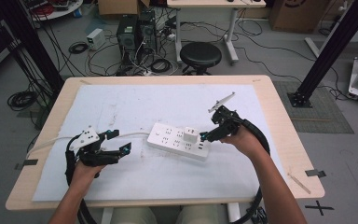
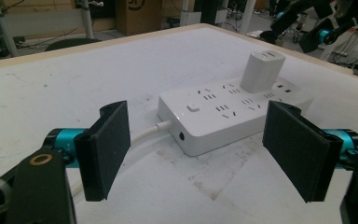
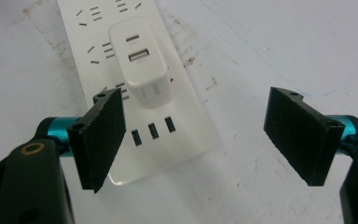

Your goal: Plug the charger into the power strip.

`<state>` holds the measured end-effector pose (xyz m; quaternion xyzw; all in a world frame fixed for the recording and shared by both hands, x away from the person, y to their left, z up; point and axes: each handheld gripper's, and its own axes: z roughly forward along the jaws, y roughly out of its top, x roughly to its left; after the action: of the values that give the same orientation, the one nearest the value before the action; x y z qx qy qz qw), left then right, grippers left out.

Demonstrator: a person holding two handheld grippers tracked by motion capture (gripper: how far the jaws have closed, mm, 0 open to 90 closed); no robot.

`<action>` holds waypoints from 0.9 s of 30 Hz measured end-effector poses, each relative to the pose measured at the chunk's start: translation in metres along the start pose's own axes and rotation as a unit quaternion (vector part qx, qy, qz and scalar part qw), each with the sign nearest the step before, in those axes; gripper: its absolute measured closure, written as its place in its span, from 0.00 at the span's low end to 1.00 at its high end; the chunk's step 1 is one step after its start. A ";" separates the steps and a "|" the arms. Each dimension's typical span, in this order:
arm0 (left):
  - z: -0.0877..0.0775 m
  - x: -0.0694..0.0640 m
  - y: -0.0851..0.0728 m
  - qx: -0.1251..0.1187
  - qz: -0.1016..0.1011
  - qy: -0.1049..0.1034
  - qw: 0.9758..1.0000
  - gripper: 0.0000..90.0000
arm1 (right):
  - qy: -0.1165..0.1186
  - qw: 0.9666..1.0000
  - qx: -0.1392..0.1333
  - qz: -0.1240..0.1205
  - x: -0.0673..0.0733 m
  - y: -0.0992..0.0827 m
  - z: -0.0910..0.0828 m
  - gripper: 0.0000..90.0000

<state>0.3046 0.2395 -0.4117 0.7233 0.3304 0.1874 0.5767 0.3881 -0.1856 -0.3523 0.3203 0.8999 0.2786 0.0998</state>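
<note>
A white power strip [image 1: 179, 140] lies on the white sheet in the middle of the table, with a white USB charger [image 1: 190, 136] plugged in near its right end. Its white cable [image 1: 135, 135] runs off to the left. My left gripper [image 1: 120, 141] hovers open just left of the strip's cable end. In the left gripper view the strip [image 2: 228, 112] and charger [image 2: 262, 71] lie ahead of my left gripper [image 2: 200, 149]. My right gripper [image 1: 209, 129] stands open at the strip's right end. In the right gripper view my right gripper [image 3: 200, 135] is over the strip's end [image 3: 186, 116], just short of the charger [image 3: 142, 60].
A white sheet [image 1: 121, 102] covers most of the wooden table [image 1: 279, 121]. A black stool [image 1: 200, 55] stands beyond the far edge, with computer cases [image 1: 135, 32] and loose cables on the floor. A black frame post [image 1: 331, 46] rises at the right.
</note>
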 end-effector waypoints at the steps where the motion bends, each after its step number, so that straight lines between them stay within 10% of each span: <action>1: 0.000 0.000 0.000 0.000 0.000 0.000 1.000 0.26 | 0.000 1.000 0.000 0.000 0.000 0.000 0.000 0.24; 27: -0.004 0.002 0.002 0.003 0.003 0.002 1.000 0.26 | -0.058 0.993 -0.086 0.060 0.000 -0.082 -0.047 0.23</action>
<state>0.3036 0.2437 -0.4089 0.7258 0.3300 0.1890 0.5731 0.3287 -0.2590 -0.3602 0.3795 0.8444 0.3414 0.1626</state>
